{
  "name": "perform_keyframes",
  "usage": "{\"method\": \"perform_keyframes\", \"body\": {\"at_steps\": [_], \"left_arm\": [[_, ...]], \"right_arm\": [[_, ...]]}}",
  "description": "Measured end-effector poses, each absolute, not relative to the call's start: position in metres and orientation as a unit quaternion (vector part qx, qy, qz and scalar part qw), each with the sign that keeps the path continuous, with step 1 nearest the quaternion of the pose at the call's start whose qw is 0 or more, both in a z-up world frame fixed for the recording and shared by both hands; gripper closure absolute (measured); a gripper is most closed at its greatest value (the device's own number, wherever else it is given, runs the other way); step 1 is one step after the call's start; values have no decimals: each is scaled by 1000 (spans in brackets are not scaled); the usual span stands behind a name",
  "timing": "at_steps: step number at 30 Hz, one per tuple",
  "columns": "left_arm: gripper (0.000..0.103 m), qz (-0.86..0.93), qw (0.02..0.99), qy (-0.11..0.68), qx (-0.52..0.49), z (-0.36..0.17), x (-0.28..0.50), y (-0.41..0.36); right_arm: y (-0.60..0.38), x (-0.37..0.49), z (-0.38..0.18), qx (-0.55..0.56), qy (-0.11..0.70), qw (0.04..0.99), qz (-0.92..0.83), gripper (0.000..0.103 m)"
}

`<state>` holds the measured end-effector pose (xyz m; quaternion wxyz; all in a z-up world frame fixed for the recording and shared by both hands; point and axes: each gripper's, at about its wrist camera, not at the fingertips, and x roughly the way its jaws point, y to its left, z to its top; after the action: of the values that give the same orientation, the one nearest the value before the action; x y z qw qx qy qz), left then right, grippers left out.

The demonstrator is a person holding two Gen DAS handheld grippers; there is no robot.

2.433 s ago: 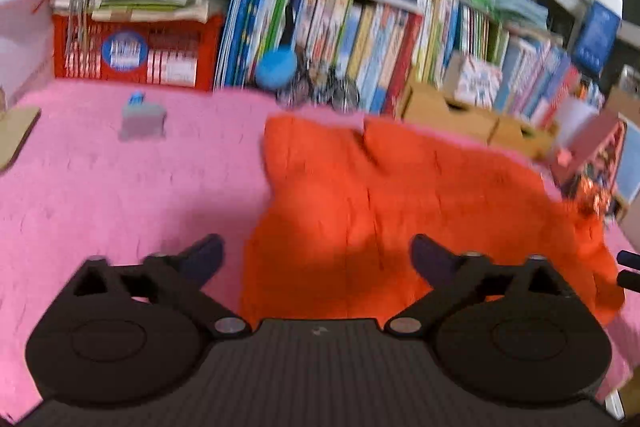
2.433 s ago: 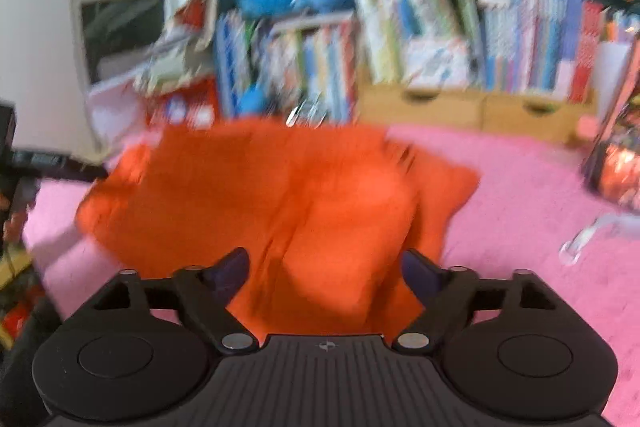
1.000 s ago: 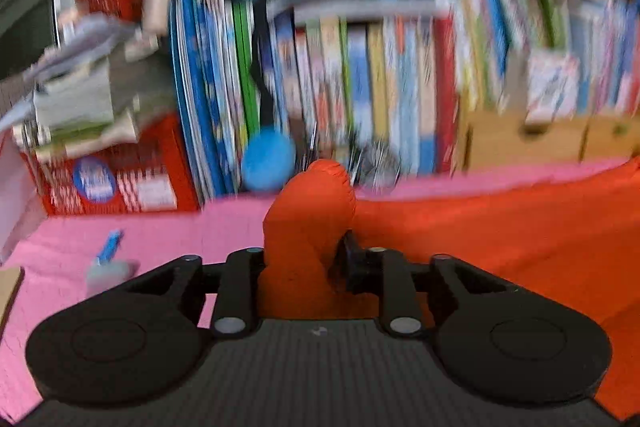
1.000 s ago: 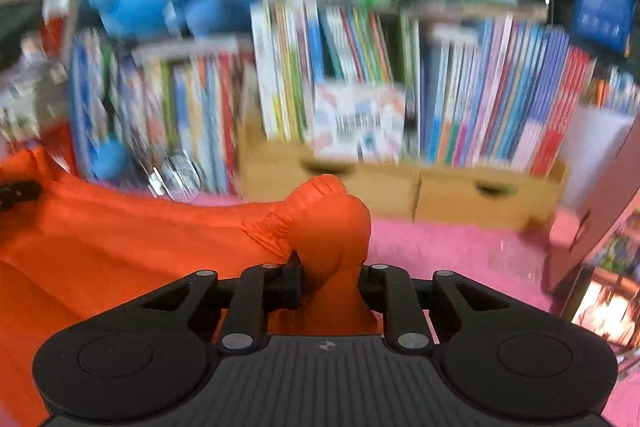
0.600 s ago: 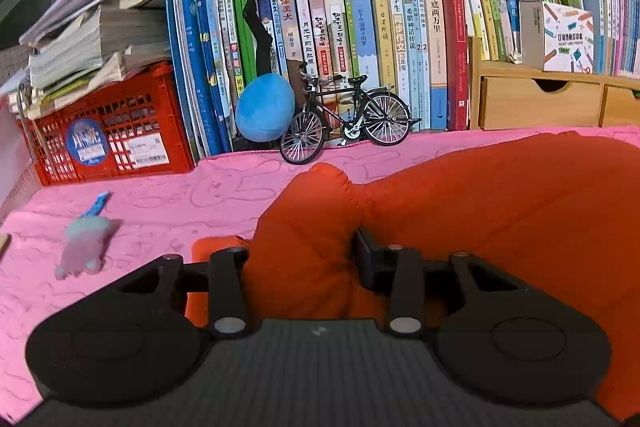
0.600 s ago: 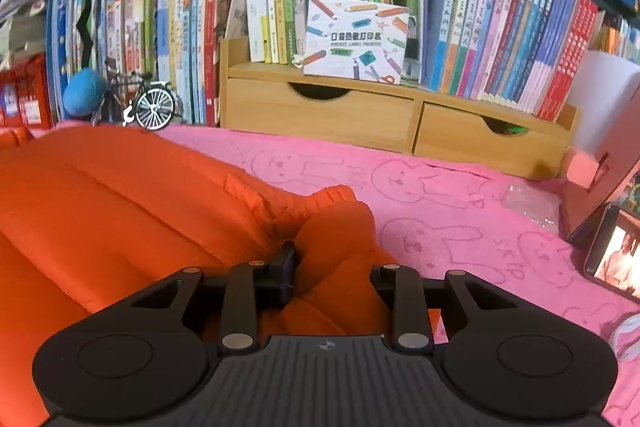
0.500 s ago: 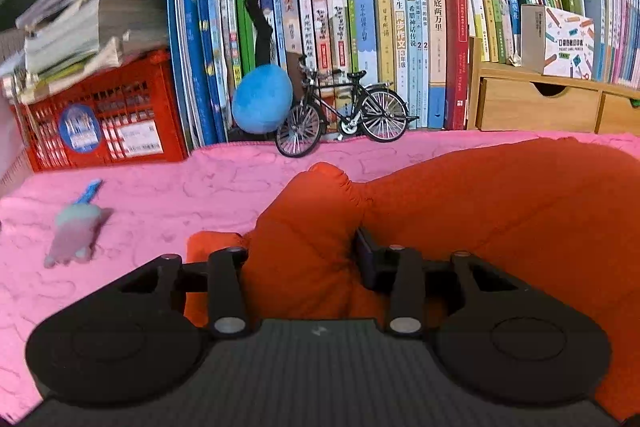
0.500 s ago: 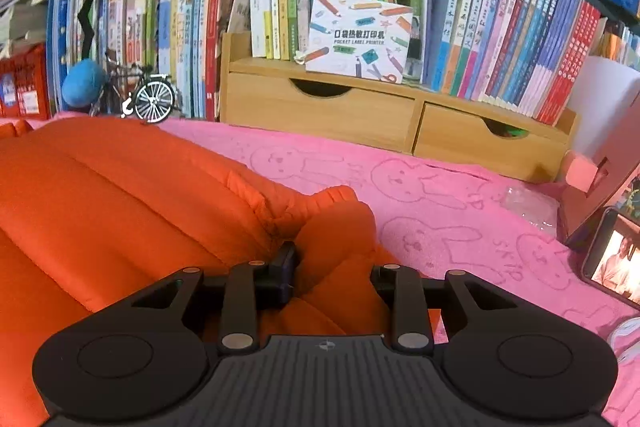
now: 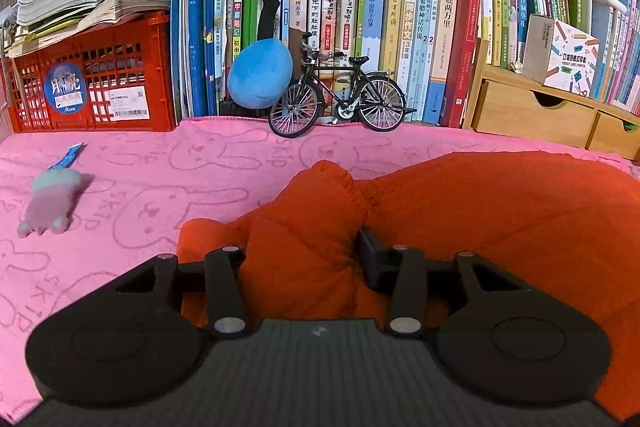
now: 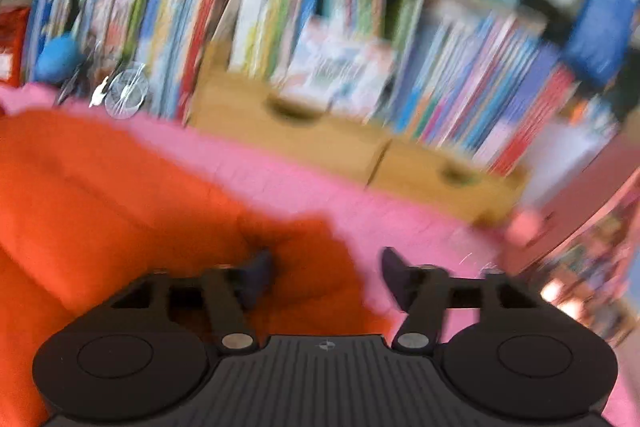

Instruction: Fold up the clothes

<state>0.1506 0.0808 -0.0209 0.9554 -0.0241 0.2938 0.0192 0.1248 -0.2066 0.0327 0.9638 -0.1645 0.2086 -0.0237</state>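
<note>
Orange garment (image 9: 500, 211) lies bunched; left claw (image 9: 304, 255) pinches it; right claw (image 10: 324, 267) spread.

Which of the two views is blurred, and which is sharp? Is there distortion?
Left wrist view: sharp, the book spines readable, the left claw clear on the orange garment; the fisheye bends the shelf lines. Right wrist view: heavy motion blur smears the books and wooden drawers; only the right claw stays fairly crisp.

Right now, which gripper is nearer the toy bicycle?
Left. The left gripper, jaws shut on the orange garment, faces the toy bicycle straight ahead. From the open right gripper, the bicycle sits far off to the left.
</note>
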Motion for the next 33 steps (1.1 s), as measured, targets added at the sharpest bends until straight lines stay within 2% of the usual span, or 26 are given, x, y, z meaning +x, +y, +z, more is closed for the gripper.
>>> {"method": "perform_keyframes", "body": {"at_steps": [3, 16, 30, 33], "left_arm": [[59, 19, 955, 294, -24, -21, 151, 81], [59, 24, 953, 301, -21, -22, 154, 80], [53, 14, 952, 303, -35, -23, 154, 83], [50, 10, 952, 303, -36, -23, 154, 83]], "right_arm": [[-185, 121, 40, -178, 183, 967, -9, 25], [-85, 133, 21, -247, 180, 949, 75, 24], [-197, 155, 0, -200, 243, 948, -37, 23], [-223, 159, -3, -170, 262, 949, -37, 17]]}}
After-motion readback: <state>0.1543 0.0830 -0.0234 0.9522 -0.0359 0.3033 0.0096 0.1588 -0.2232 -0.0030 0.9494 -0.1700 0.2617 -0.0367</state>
